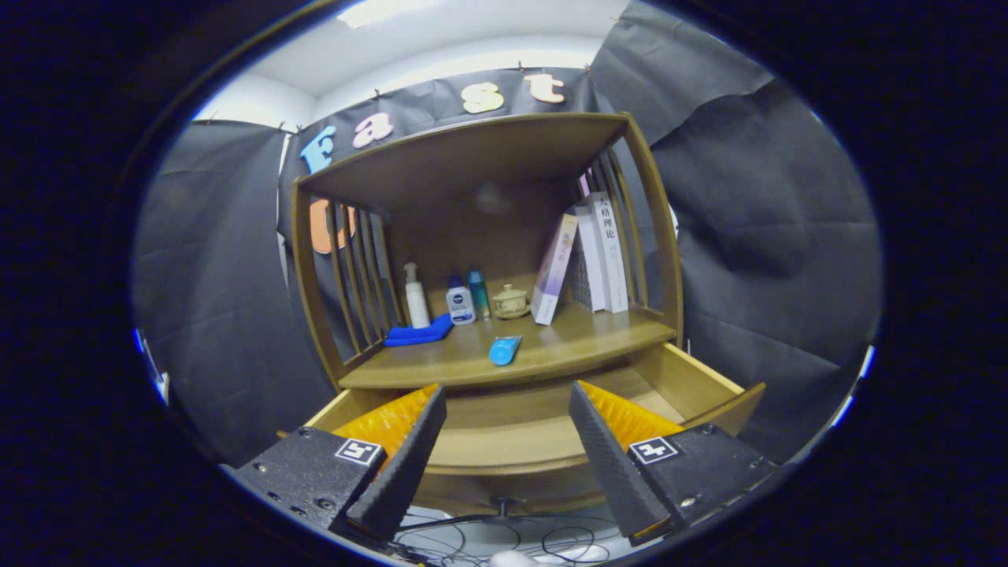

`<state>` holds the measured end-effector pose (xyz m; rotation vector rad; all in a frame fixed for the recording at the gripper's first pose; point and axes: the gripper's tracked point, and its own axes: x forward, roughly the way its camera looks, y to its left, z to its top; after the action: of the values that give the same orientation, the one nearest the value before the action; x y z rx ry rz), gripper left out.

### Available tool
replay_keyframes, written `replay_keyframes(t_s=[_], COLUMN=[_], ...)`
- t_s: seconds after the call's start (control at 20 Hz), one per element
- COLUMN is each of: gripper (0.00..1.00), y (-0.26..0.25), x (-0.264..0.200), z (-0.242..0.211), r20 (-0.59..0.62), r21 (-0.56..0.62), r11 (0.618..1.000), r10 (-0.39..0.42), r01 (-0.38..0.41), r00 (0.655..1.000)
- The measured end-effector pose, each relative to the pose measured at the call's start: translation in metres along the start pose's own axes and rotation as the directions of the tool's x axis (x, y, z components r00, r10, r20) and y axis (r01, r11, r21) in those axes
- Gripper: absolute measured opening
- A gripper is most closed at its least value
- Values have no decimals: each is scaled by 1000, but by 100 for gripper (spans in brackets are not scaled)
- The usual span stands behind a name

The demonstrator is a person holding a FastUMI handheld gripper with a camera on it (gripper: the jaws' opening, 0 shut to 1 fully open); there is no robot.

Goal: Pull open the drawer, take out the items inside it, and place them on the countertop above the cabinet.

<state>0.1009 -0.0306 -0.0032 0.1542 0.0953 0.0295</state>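
A: Black-cloth booth, wooden cabinet (488, 236), drawer (693, 378) pulled open, looks empty from here. Blue tube (505, 350) already up on desk (551, 346).

B: Claw (504, 441) spread wide, holding nothing. Could bump drawer front if pushed low.

Wooden drawer (520, 429) open; blue tube (505, 350) on countertop (567, 346)

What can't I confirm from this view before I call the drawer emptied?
- Drawer: pulled open, but the tongs, held open above it, cover the near and left parts of its floor; the visible stretch looks bare.
- Countertop: the blue tube lies there; too small to identify further.
- Drawer knob: partly hidden below the drawer's front.
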Motion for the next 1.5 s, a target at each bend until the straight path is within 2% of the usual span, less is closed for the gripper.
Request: replay_keyframes(t_s=[0.1, 0.4, 0.65, 1.1, 1.5], gripper=[99, 100, 100, 100, 100], y=[6, 6, 8, -4, -11], x=[-7, -33, -40, -9, 8], z=[-18, -71, -117, -146, -150], r20=[0, 8, -48, -103, -120], r21=[-26, -151, -161, -151, -129], r11=[1000, 988, 986, 985, 988], r10=[11, -41, -57, -94, -105], r01=[-11, 42, 48, 78, 89], r00=[1000, 999, 997, 990, 987])
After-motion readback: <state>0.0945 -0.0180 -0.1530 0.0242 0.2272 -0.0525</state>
